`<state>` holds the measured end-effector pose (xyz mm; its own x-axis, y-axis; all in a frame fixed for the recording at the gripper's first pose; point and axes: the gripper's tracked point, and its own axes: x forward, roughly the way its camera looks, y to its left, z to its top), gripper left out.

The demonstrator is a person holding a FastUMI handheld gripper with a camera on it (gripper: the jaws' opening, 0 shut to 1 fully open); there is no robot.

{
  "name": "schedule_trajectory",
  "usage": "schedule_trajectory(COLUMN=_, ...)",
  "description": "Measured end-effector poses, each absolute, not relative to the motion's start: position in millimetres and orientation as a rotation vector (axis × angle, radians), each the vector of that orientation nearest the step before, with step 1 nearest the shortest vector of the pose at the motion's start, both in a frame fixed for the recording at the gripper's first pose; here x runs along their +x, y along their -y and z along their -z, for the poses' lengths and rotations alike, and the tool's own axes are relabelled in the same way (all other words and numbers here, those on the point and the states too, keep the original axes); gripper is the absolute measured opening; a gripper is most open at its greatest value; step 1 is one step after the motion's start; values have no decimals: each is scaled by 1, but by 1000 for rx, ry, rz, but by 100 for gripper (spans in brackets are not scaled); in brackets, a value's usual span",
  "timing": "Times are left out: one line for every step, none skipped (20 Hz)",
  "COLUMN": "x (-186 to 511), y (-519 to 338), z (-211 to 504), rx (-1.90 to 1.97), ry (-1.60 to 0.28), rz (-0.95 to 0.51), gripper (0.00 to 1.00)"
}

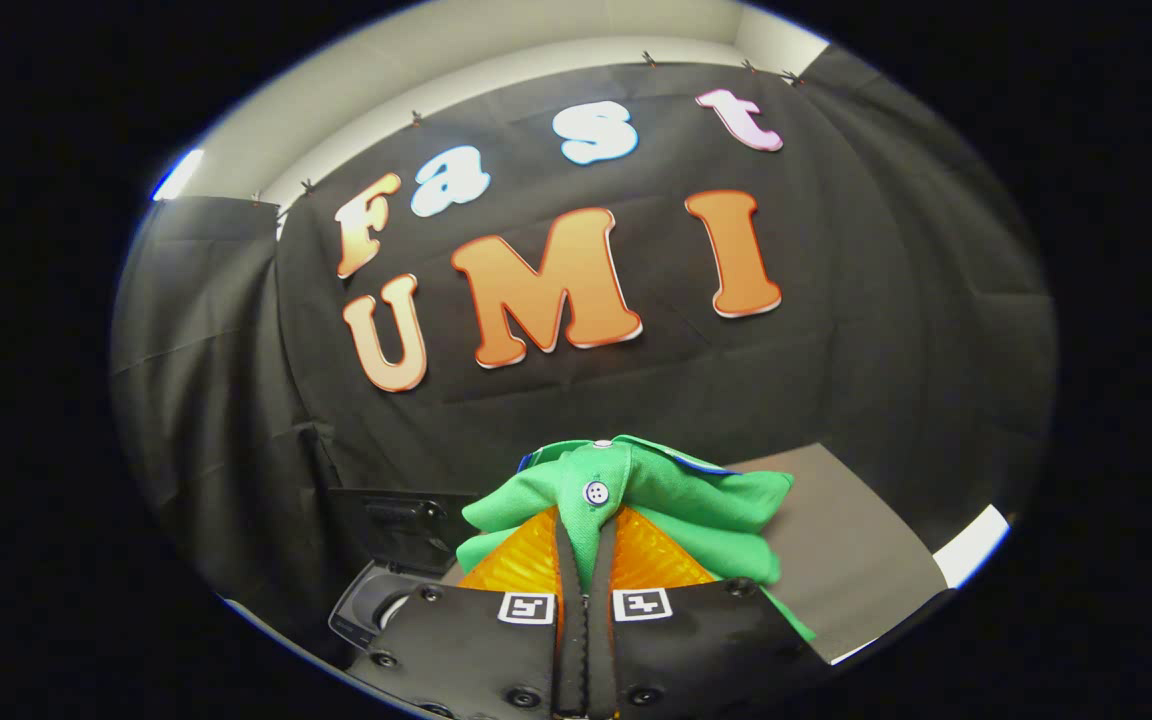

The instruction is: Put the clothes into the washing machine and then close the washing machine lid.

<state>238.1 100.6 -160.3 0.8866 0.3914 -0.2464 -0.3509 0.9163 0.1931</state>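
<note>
Nearest the camera, the gripper (586,570) has its jaws drawn close together, pinching a fold of a green polo shirt (666,500) between the two dark fingertips (568,560). Orange panels on the fingers flare out to either side just below the cloth, and two small square markers sit on the black body behind them. The shirt is bunched and lifted, with a white button (596,492) on its placket right above the pinch point and a sliver of blue trim at its collar. Most of the fabric spills to the right of the jaws and hangs down past them. Beyond the shirt a grey worktop (856,560) stretches away to the right, with a white edge at its far right corner. To the left of the jaws and lower down sits a dark washing machine (391,560), partly hidden, its raised lid (406,530) standing against the black cloth wall.
</note>
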Motion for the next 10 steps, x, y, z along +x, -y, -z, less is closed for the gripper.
schedule_trajectory(x=233, y=-104, z=152, rx=138, ry=-260, rz=-400, gripper=8)
schedule_trajectory(x=230, y=-110, z=145, rx=135, ry=-242, rz=-412, gripper=8)
schedule_trajectory(x=223, y=-119, z=133, rx=138, ry=-222, rz=-432, gripper=8)
schedule_trajectory(x=218, y=-126, z=122, rx=146, ry=-199, rz=-449, gripper=8)
schedule_trajectory(x=211, y=-132, z=112, rx=151, ry=-183, rz=-463, gripper=8)
schedule_trajectory(x=204, y=-141, z=104, rx=152, ry=-168, rz=-483, gripper=8)
schedule_trajectory(x=197, y=-149, z=93, rx=156, ry=-152, rz=-496, gripper=8)
schedule_trajectory(x=191, y=-159, z=84, rx=161, ry=-140, rz=-508, gripper=8)
schedule_trajectory(x=185, y=-171, z=77, rx=168, ry=-135, rz=-526, gripper=8)
schedule_trajectory(x=181, y=-184, z=70, rx=176, ry=-128, rz=-540, gripper=8)
